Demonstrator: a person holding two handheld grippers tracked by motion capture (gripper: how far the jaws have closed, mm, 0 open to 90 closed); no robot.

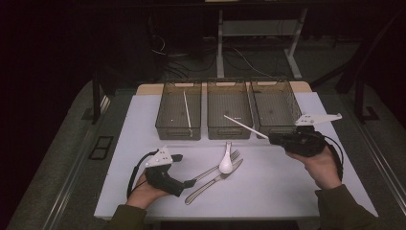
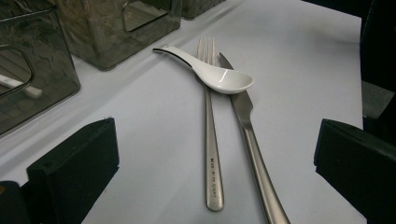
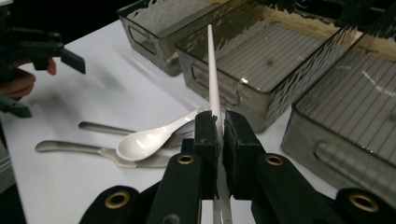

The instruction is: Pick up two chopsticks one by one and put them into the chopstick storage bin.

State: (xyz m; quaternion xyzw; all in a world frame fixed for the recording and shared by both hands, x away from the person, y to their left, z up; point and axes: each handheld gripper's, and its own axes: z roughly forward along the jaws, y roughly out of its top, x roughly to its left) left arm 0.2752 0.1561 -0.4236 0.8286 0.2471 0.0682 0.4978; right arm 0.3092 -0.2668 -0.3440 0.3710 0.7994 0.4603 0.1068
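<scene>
My right gripper [image 1: 269, 138] is shut on a white chopstick [image 1: 244, 125], held above the table. The stick points left, with its tip over the front of the middle clear bin [image 1: 229, 132]. In the right gripper view the chopstick [image 3: 212, 70] rises from between the closed pads [image 3: 205, 135]. A second white chopstick [image 1: 187, 109] lies in the left bin [image 1: 177, 132]. A white ceramic spoon [image 2: 219, 77] rests across a steel fork [image 2: 211, 140] and knife [image 2: 254, 154] at mid-table. My left gripper [image 1: 186, 169] stands open just left of their handles, holding nothing.
A third clear bin [image 1: 276, 128] stands at the back right, beside my right hand [image 1: 321, 167]. The three bins line the far side of the white tabletop [image 1: 277, 191]. Beyond the table are a dark floor, cables and a desk frame.
</scene>
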